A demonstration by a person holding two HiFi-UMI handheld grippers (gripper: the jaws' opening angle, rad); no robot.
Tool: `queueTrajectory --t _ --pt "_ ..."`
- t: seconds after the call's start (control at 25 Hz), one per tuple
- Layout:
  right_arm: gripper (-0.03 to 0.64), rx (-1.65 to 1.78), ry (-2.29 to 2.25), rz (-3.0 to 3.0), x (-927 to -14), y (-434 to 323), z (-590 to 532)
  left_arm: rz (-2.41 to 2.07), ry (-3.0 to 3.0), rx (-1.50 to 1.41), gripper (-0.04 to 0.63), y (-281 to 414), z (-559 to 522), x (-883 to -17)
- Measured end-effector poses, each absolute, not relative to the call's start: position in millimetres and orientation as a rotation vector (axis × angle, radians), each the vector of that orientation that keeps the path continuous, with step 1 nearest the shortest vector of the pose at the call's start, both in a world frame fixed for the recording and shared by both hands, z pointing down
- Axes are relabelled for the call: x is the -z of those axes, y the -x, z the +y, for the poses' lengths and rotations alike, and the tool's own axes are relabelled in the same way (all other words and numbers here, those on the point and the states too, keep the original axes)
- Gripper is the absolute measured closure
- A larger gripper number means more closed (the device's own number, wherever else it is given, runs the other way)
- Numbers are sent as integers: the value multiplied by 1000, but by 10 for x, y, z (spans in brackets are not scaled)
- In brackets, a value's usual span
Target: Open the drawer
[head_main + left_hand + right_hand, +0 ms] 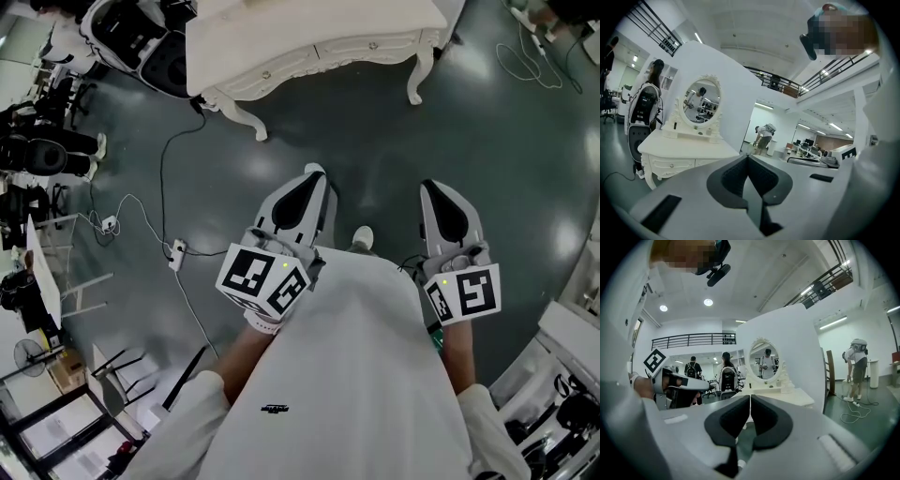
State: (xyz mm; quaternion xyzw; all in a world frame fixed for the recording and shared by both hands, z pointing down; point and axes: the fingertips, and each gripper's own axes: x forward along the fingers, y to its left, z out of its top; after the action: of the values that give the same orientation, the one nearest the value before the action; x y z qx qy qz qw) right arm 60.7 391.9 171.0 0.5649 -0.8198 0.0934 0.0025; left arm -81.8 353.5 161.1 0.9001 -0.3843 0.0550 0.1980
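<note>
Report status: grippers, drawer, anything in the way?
Left gripper shut, empty. Right gripper shut, empty. Dressing table drawers closed, out ahead, not reached. Cable on the floor, left of the approach.

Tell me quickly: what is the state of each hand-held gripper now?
Left hand-held gripper: closed, holding nothing.
Right hand-held gripper: closed, holding nothing.

dressing table [319, 33] glossy painted; floor [366, 131] polished, reflective
</note>
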Motion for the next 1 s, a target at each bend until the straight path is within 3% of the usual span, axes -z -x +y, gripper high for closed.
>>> queueTrajectory --t 1.0 --pt "604 -398 -1832 -2433 -1905 -523 2031 -950 -2488 -176 586 897 1493 -1777"
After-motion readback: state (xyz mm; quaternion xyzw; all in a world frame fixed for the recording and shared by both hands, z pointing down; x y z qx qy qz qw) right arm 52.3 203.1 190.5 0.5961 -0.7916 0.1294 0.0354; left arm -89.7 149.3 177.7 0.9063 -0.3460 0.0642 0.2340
